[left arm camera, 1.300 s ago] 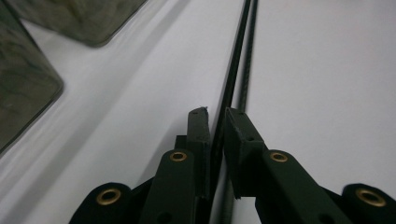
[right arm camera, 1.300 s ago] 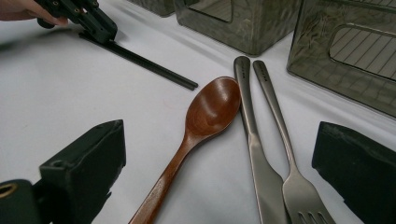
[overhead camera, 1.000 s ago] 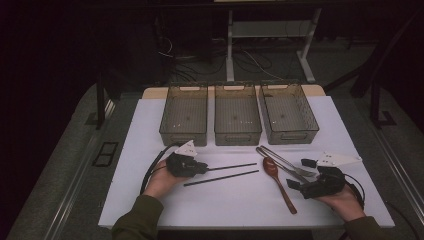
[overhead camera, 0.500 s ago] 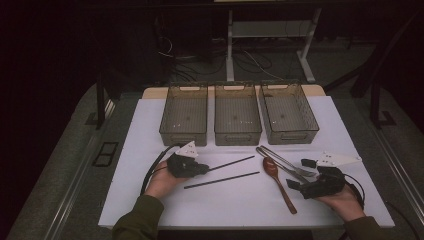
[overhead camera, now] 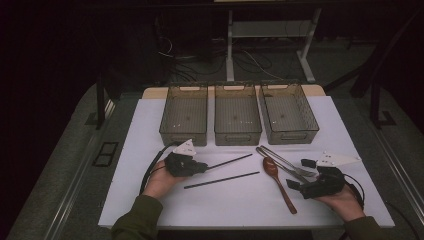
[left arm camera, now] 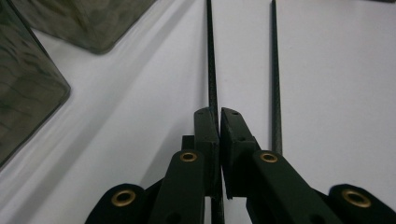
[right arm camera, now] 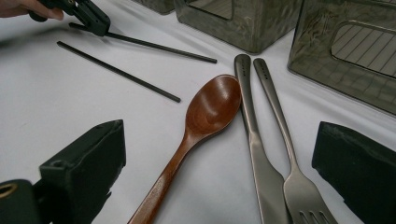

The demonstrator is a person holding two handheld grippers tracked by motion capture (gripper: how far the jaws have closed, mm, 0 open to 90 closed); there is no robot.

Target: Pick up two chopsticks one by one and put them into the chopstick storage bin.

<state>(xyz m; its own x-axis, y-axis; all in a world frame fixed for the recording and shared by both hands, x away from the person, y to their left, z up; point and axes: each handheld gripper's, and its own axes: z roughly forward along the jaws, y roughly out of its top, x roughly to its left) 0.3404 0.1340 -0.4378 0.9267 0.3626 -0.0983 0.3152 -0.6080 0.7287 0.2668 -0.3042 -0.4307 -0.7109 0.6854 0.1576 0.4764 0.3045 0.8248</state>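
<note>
Two black chopsticks lie on the white table. My left gripper point(overhead camera: 201, 166) is shut on the near end of the farther chopstick point(overhead camera: 231, 160). In the left gripper view the pads pinch that chopstick point(left arm camera: 211, 70), and the second chopstick point(left arm camera: 275, 84) lies free beside it. That second chopstick point(overhead camera: 222, 180) rests just in front. My right gripper point(overhead camera: 299, 174) stands open at the right, low over the table. Between its jaws I see a wooden spoon point(right arm camera: 212, 105), a metal knife point(right arm camera: 252, 130) and a fork point(right arm camera: 280, 116), none of them touched.
Three clear smoky bins point(overhead camera: 183, 134) point(overhead camera: 237, 136) point(overhead camera: 290, 135) stand in a row at the back of the white mat. The spoon point(overhead camera: 278, 182), knife and fork point(overhead camera: 280, 161) lie at the right centre. The table's front edge is close to both hands.
The far tip of the gripped chopstick has swung a little toward the bins. The right hand has stayed still.
</note>
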